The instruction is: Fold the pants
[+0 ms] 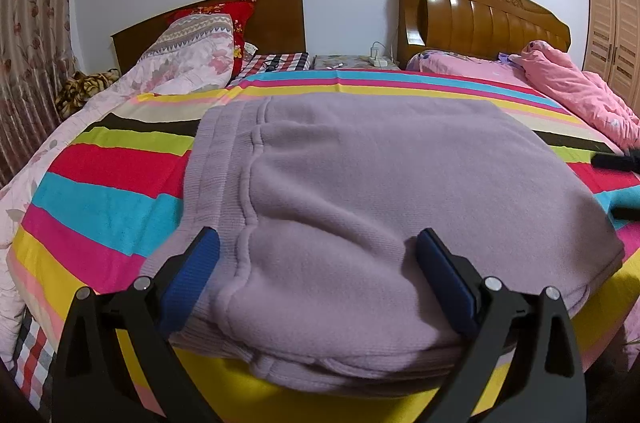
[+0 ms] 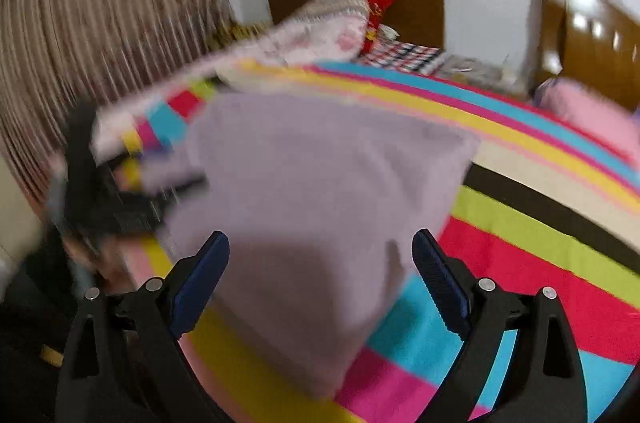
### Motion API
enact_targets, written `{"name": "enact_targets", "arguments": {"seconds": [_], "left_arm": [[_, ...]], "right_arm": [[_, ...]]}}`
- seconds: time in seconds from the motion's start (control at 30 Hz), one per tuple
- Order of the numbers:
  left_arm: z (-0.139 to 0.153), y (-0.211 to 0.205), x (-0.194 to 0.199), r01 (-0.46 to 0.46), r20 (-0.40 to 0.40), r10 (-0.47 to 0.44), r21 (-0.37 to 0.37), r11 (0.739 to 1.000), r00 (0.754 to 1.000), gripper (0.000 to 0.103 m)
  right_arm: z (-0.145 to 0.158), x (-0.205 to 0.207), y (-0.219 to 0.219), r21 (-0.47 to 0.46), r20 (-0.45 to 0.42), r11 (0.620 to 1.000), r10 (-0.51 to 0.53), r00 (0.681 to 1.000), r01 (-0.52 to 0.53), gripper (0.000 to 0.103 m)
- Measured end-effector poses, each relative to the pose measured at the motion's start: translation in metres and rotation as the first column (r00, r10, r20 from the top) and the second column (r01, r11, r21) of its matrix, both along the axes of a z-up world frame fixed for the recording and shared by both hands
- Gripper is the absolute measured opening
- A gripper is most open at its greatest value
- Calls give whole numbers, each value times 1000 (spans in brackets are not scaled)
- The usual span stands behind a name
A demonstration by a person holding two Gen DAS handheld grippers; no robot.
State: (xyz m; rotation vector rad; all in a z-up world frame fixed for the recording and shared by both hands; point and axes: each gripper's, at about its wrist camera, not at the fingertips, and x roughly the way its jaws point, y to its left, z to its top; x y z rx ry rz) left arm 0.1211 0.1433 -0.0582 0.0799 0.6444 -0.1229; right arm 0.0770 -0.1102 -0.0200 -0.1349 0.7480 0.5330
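Note:
The lilac fleece pants (image 1: 380, 175) lie folded into a thick rectangle on the striped bedspread (image 1: 100, 191), waistband to the left. My left gripper (image 1: 318, 239) is open, its blue pads straddling the near edge of the pants without pinching it. The right gripper's black fingers (image 1: 612, 160) show at the right edge, beside the pants. In the blurred right wrist view, my right gripper (image 2: 320, 239) is open wide over a corner of the pants (image 2: 312, 163), with nothing gripped. The left gripper (image 2: 160, 203) appears there as a dark shape at the pants' left side.
A pink quilt (image 1: 580, 95) is bunched at the far right of the bed, and a floral quilt with pillows (image 1: 188, 63) at the far left. Two wooden headboards (image 1: 480, 19) stand against the wall, a curtain (image 1: 32, 43) hangs left and a wardrobe (image 1: 612, 23) stands right.

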Motion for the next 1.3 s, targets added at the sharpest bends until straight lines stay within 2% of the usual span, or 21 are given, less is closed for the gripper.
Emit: {"name": "enact_targets", "arguments": {"seconds": [0.03, 0.07, 0.1, 0.17, 0.33, 0.53, 0.6, 0.67, 0.7, 0.77, 0.83, 0.97, 1.1, 1.3], "left_arm": [[0, 0, 0, 1, 0, -1, 1, 1000, 1000, 98], [0, -1, 0, 0, 1, 0, 6, 1000, 1000, 98], [0, -2, -1, -1, 2, 1, 8, 1000, 1000, 98], [0, -3, -1, -1, 2, 1, 8, 1000, 1000, 98], [1, -5, -2, -4, 9, 4, 13, 1000, 1000, 98], [5, -17, -7, -51, 18, 50, 53, 997, 999, 101], [11, -21, -6, -81, 0, 81, 75, 994, 997, 101], [36, -22, -21, -232, 73, 225, 97, 968, 972, 101], [51, -24, -33, -259, 143, 245, 88, 962, 959, 101], [85, -34, -62, -226, 273, 199, 72, 972, 941, 101], [103, -44, -78, -210, 303, 179, 76, 975, 936, 102], [113, -58, -105, -250, 297, 228, 38, 967, 927, 102], [103, -70, -125, -270, 251, 264, -11, 963, 931, 102], [73, -92, -142, -226, 184, 214, 45, 973, 959, 102]], "right_arm": [[-10, -6, 7, -70, 5, 997, -13, 1000, 14, 90], [-17, -10, 5, -66, 14, 997, -29, 999, 30, 90], [-19, -14, -2, -15, -2, 998, -56, 998, 56, 90], [-21, -15, -15, 57, -70, 993, -97, 993, 101, 90], [-14, -32, -24, 29, -60, 994, -106, 993, 108, 90], [12, -60, -37, 59, -37, 984, -166, 985, 168, 90], [29, -68, -42, 63, 2, 976, -211, 977, 211, 91], [55, -79, -49, 99, 86, 958, -278, 957, 270, 95], [66, -86, -51, 126, 126, 950, -300, 946, 284, 98], [82, -98, -52, 166, 198, 934, -345, 918, 315, 98], [86, -104, -46, 190, 239, 922, -377, 895, 337, 98], [69, -98, -29, 152, 197, 919, -388, 900, 363, 98], [46, -93, -14, 81, 135, 927, -375, 917, 367, 98], [28, -86, -17, 56, 84, 924, -381, 921, 378, 98]]}}
